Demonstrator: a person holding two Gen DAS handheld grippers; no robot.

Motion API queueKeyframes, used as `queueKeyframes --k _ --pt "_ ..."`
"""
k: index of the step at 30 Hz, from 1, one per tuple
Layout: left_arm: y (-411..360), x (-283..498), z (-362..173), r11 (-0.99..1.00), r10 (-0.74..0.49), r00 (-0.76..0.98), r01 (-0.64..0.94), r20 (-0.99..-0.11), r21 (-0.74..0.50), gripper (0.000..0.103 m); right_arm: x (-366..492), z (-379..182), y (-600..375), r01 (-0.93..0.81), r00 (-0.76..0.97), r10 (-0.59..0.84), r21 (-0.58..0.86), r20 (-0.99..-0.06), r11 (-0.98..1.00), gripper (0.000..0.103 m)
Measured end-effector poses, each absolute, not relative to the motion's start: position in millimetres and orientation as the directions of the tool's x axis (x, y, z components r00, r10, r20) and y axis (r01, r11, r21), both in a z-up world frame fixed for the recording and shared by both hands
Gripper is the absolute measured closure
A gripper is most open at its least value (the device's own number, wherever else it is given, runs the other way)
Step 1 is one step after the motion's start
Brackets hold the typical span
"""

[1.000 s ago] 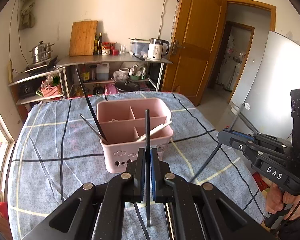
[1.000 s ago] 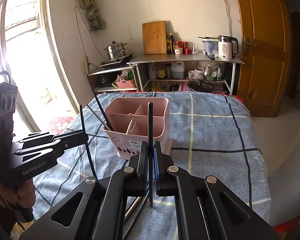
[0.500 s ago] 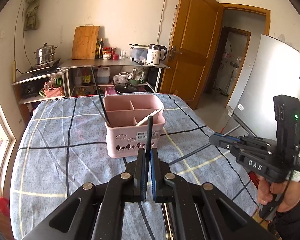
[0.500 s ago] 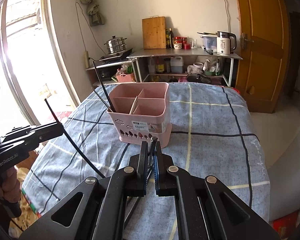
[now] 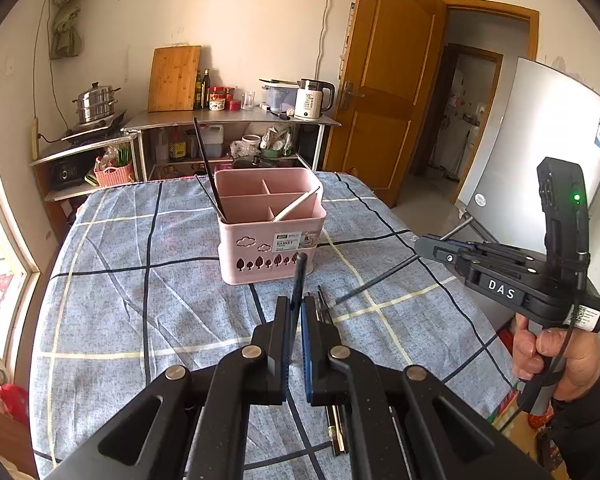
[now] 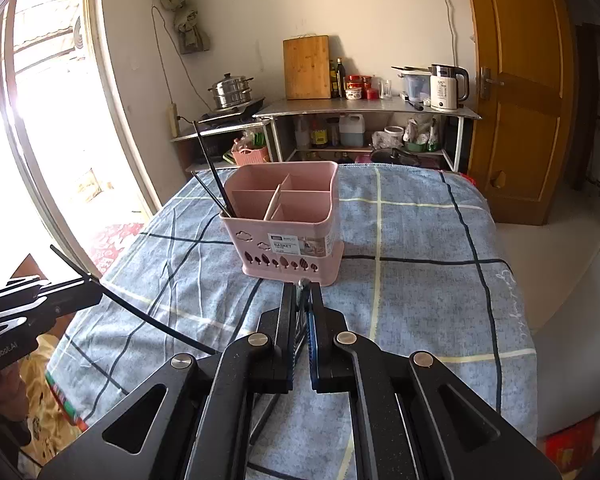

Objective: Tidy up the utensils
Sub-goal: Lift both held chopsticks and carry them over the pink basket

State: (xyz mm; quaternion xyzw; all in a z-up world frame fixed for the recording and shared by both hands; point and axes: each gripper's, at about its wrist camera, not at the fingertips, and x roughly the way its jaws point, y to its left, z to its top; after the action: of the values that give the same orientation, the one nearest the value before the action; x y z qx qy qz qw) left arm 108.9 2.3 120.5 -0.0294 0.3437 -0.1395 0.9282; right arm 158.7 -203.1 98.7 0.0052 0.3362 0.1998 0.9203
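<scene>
A pink divided utensil basket [image 5: 270, 236] stands mid-table; it also shows in the right wrist view [image 6: 286, 222]. It holds black chopsticks [image 5: 208, 168] at its left and a white utensil [image 5: 296, 206] at its right. My left gripper [image 5: 296, 304] is shut on a black chopstick [image 5: 299, 276] that points up, just short of the basket. My right gripper [image 6: 301, 292] is shut on another black chopstick [image 6: 303, 285], whose shaft [image 5: 376, 278] slants down toward the cloth. Several more utensils [image 5: 326, 312] lie on the cloth under the left gripper.
The table wears a blue checked cloth [image 5: 140, 288]. Behind it stands a metal shelf [image 5: 236, 120] with a kettle, cutting board and jars. A steamer pot [image 5: 96, 102] is at the back left, a wooden door [image 5: 384, 92] and a fridge [image 5: 540, 152] to the right.
Both grippers have pulled back and down from the basket, each still holding its chopstick. The basket looks farther away and the chopsticks have tilted forward.
</scene>
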Motion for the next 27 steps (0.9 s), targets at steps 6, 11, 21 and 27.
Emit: queueKeyframes --k 6,11,21,27 --pt "1.7 122.4 132.8 0.96 -0.276 0.743 0.239 -0.61 -0.143 0.099 159.8 112.7 -196.2 -0.386 0.71 0.383 0.128 -0.591 0.914 0.098" --pt "6.9 132.9 146.7 0.962 -0.273 0.765 0.235 -0.583 -0.142 0.099 163.4 122.1 -187.7 -0.402 0.717 0.402 0.133 -0.569 0.906 0.098" --pt "23.2 164.8 174.9 0.967 -0.253 0.796 0.207 -0.55 -0.146 0.099 180.1 146.6 -165.6 -0.435 0.74 0.441 0.137 -0.508 0.89 0.098" --pt "28.9 183.5 195.4 0.97 -0.242 0.823 0.195 -0.515 -0.143 0.099 198.2 165.2 -159.0 -0.432 0.761 0.449 0.151 -0.468 0.889 0.098"
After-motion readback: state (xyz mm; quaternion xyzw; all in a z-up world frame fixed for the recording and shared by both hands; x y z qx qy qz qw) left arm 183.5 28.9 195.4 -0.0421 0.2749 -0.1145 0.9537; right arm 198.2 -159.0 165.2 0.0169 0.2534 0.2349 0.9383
